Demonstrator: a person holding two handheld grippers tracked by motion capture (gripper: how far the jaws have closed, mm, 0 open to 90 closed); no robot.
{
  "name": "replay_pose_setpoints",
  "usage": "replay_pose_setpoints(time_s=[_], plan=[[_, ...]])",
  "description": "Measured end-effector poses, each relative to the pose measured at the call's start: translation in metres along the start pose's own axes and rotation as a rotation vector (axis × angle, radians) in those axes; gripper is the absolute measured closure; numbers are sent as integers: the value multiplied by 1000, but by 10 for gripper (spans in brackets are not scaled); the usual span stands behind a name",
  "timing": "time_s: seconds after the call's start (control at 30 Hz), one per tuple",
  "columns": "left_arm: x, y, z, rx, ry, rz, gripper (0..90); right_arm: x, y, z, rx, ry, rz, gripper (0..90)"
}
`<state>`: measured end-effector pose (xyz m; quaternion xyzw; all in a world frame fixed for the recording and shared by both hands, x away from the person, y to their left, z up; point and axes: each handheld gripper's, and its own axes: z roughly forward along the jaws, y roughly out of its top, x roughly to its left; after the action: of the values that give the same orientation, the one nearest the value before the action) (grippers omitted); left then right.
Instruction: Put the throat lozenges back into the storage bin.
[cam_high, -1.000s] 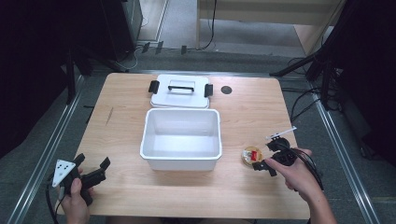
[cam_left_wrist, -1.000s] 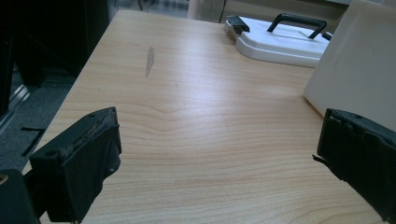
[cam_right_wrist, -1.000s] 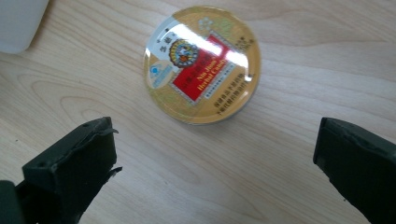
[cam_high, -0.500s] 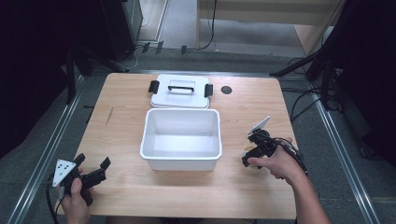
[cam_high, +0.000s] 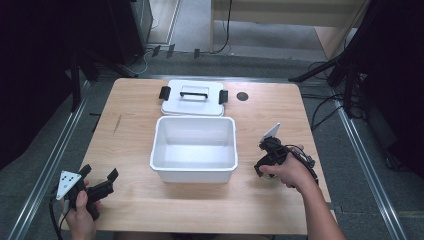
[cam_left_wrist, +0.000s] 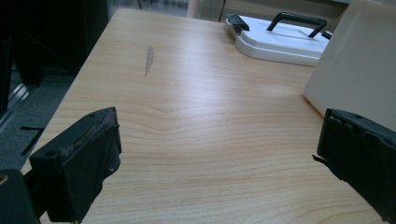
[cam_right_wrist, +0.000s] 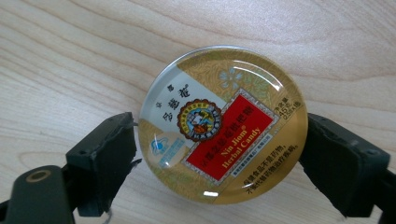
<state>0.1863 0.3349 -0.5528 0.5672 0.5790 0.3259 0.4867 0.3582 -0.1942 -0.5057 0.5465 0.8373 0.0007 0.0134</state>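
A round candy tin (cam_right_wrist: 223, 123) with a gold, white and red label lies flat on the wooden table. My right gripper (cam_right_wrist: 222, 142) points down over it, and its jaws have just been closing. The two pads touch the tin's rim on either side. In the high view my right gripper (cam_high: 265, 162) is just right of the white bin (cam_high: 194, 172), with the hand covering the tin. My left gripper (cam_high: 99, 172) rests near the table's front left corner. In its own view my left gripper (cam_left_wrist: 219, 154) stands open, with nothing between the jaws.
The open white bin looks empty and stands in the middle of the table (cam_high: 130, 125). Its white lid (cam_high: 192, 102) with black handle and clips lies flat behind it. A small dark hole (cam_high: 242, 96) sits right of the lid. The left gripper view shows the bin wall (cam_left_wrist: 355, 70) and the lid (cam_left_wrist: 280, 39).
My right hand has moved left toward the bin and down over the tin, which now lies hidden under it in the high view. The left hand has stayed still.
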Motion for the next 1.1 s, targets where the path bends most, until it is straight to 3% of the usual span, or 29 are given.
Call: replay_pose_setpoints(time_s=[0.13, 0.37, 1.1], plan=[[0, 0, 0, 0, -1, 0, 0, 1, 1, 3, 5, -14, -13, 197], [0, 0, 0, 2, -3, 5, 0, 2, 0, -3, -7, 1, -35, 201], [0, 0, 0, 3, -1, 4, 0, 4, 8, -55, -86, 40, -88, 202]])
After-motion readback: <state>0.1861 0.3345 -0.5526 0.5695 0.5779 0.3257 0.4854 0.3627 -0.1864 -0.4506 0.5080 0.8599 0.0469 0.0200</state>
